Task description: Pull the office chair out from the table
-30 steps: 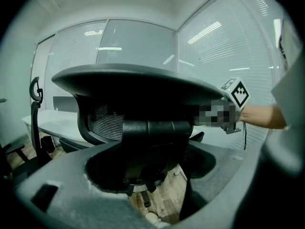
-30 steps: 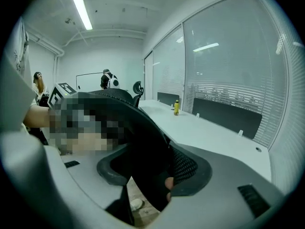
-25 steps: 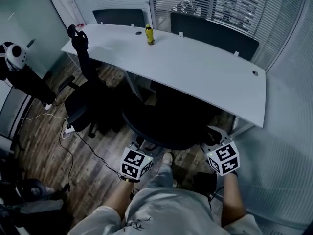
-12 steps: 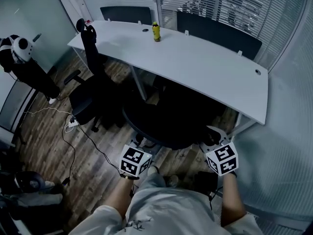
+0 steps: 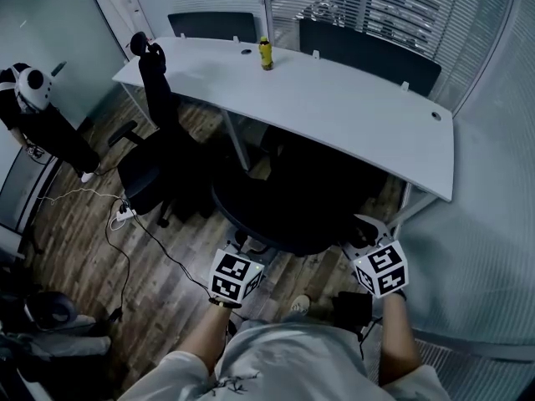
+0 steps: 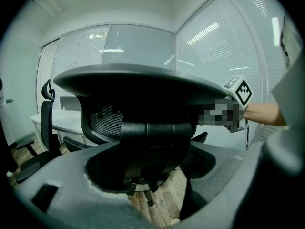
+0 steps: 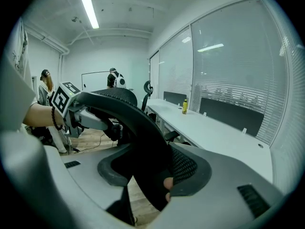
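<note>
- Head view: left gripper (image 5: 243,245) and right gripper (image 5: 364,234) sat at opposite sides of the office chair (image 5: 284,207) backrest. The chair stood just ahead of them, at the near edge of the table (image 5: 351,111).
- Left gripper view: jaws were clamped on the backrest rim, which ran crosswise between them. The right gripper showed beyond it, to the right.
- Right gripper view: jaws stood wide, closed on the backrest frame. The table lay ahead and right, with a yellow bottle (image 7: 184,106) far along it.
</note>
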A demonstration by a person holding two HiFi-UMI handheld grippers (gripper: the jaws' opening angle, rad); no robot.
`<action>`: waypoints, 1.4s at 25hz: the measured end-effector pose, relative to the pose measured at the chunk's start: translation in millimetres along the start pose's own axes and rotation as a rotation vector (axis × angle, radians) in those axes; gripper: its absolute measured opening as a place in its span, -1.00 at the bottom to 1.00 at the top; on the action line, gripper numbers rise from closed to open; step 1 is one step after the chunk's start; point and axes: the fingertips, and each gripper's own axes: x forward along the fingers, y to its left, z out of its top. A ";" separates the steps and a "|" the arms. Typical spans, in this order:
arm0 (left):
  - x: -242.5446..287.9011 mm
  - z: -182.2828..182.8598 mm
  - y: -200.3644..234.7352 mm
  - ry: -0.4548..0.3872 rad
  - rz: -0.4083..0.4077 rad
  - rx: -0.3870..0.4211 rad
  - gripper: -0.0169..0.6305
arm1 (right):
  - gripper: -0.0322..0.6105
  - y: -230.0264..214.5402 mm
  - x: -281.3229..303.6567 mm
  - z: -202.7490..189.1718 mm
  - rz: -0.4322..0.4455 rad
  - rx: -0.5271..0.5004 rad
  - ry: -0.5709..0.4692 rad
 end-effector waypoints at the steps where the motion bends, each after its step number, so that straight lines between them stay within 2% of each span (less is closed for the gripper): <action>1: -3.2 -1.1 -0.1 0.002 -0.001 0.000 0.05 | -0.32 3.3 -0.8 0.1 -0.005 0.002 0.004; 23: -87.6 -38.8 -26.5 -0.013 0.012 -0.006 0.05 | -0.32 92.8 -42.8 -23.3 -0.060 0.036 -0.009; 35: -142.5 -57.3 -22.7 -0.016 0.012 0.004 0.04 | -0.32 154.1 -56.4 -26.0 -0.093 0.052 -0.015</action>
